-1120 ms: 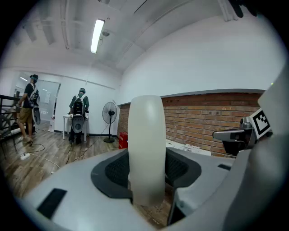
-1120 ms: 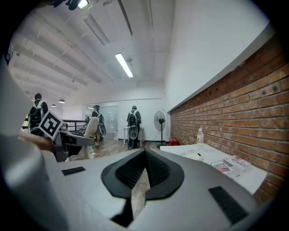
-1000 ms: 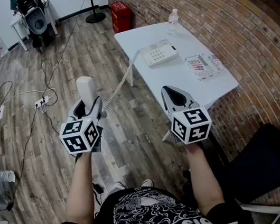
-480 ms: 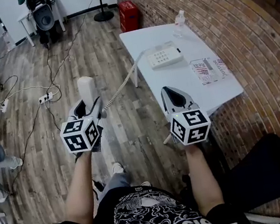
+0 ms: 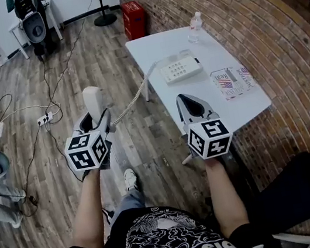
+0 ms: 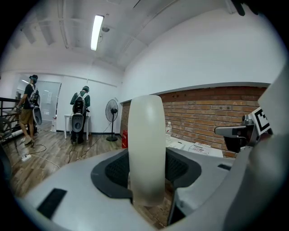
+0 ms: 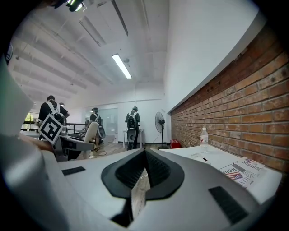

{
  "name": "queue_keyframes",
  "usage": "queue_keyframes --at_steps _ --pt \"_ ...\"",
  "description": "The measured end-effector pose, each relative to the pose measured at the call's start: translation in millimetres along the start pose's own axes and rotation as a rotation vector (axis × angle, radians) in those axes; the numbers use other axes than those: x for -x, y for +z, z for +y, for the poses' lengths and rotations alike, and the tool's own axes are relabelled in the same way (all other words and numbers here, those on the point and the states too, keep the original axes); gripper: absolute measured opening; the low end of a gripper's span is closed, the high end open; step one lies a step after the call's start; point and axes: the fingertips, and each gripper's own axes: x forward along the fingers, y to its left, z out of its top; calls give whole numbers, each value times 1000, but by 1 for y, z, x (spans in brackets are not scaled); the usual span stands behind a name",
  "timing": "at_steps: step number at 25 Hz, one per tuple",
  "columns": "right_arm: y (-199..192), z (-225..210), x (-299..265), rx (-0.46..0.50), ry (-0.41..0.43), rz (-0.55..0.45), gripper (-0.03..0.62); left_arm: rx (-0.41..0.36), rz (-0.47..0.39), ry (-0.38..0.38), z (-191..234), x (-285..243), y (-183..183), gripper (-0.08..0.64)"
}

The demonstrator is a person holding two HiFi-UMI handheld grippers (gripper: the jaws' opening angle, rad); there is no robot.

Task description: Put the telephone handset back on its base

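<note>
Now handset [image 5: 94, 98] upright in L gripper [image 5: 96, 119]

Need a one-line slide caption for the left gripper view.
Left gripper shut on the upright white handset, white table and brick wall beyond.

Lab workspace: brick wall [image 5: 253, 8], floor power strip [image 5: 43, 117], fan [image 5: 105, 19]

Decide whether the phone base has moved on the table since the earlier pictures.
No. The base sits at the same spot on the table, equally far from the bottle and the leaflet as before.
</note>
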Motion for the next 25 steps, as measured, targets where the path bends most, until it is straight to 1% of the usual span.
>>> queue_keyframes --at_steps 8,13,18,22,25 --pt "15 -20 -82 -12 -94 18 0 -16 31 -97 46 -93 27 216" --pt "26 -32 -122 -18 -173 29 0 -32 51 -176 67 -147 42 216" --pt "33 -37 -150 -21 -237 45 0 -37 74 -245 82 -185 49 216" --pt "32 -39 -167 -19 -266 58 0 -34 81 -272 92 -208 52 216" --pt "30 -45 -171 -25 -301 63 0 -38 94 -307 91 -222 49 216"
